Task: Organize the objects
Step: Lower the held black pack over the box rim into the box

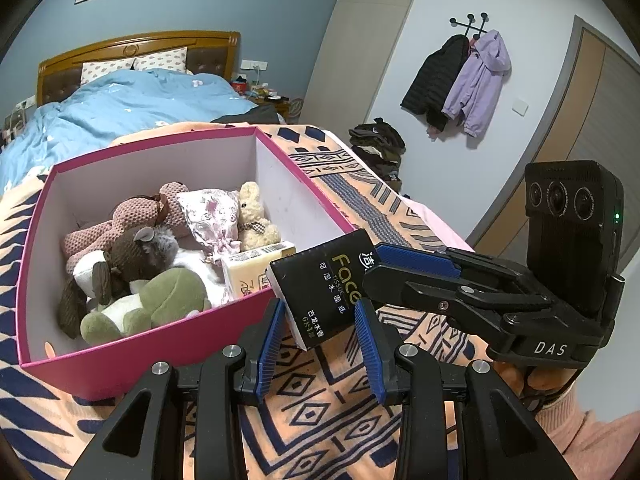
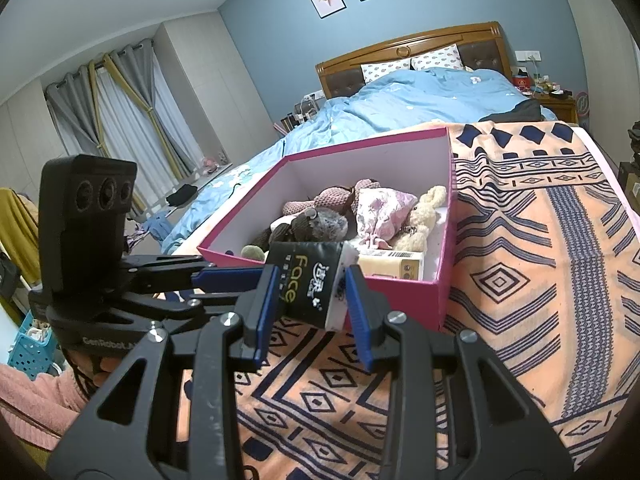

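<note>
Left wrist view, both grippers [image 1: 320, 312] [image 2: 310, 284] angled down, clamping black tissue pack [image 1: 320, 284] beside pink box [image 1: 160, 360]

Black-framed left gripper [image 1: 320, 320] and right gripper [image 2: 310, 294] carry ribbed blue pads, silver screws; pink knit sleeve [image 1: 592, 432] at five o'clock.

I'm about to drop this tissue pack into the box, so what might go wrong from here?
1. Both tools, left and right, pinch the black Face tissue pack at once; releasing unevenly may twist or drop it.
2. It hangs over the pink box rim, so it may catch there.
3. Plush toys and a yellow tissue pack leave little room.
</note>
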`<state>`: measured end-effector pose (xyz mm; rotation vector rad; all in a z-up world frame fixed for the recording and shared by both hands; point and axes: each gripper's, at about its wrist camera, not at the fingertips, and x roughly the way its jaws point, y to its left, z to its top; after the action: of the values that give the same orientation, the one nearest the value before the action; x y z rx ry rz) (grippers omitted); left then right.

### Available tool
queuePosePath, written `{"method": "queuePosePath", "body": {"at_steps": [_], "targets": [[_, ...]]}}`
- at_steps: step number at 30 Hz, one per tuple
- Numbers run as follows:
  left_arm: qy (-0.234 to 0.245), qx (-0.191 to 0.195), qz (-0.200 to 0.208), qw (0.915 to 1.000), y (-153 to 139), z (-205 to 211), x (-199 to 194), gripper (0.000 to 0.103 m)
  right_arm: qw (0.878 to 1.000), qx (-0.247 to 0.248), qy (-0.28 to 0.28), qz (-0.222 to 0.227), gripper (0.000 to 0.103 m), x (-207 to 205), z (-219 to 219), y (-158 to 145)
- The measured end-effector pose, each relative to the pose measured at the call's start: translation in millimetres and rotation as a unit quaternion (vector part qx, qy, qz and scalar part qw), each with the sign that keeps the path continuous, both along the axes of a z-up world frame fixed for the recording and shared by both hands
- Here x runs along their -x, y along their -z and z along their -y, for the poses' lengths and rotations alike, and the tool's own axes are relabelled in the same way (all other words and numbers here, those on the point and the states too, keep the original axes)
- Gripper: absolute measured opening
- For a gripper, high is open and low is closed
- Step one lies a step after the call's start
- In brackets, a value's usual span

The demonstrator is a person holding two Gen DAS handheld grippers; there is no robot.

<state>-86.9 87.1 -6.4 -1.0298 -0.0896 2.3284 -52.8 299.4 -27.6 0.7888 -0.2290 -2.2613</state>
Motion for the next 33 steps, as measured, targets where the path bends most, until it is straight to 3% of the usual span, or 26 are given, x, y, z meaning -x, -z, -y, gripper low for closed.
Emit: {"method": "queuePosePath", "body": {"at_steps": [33], "targets": [[-0.004, -0.001, 0.004, 1.0000, -1.0, -0.1, 21.8, 0.036, 1.000, 0.003, 0.007, 0.007, 0.037, 18.4, 0.8, -5.2]]}}
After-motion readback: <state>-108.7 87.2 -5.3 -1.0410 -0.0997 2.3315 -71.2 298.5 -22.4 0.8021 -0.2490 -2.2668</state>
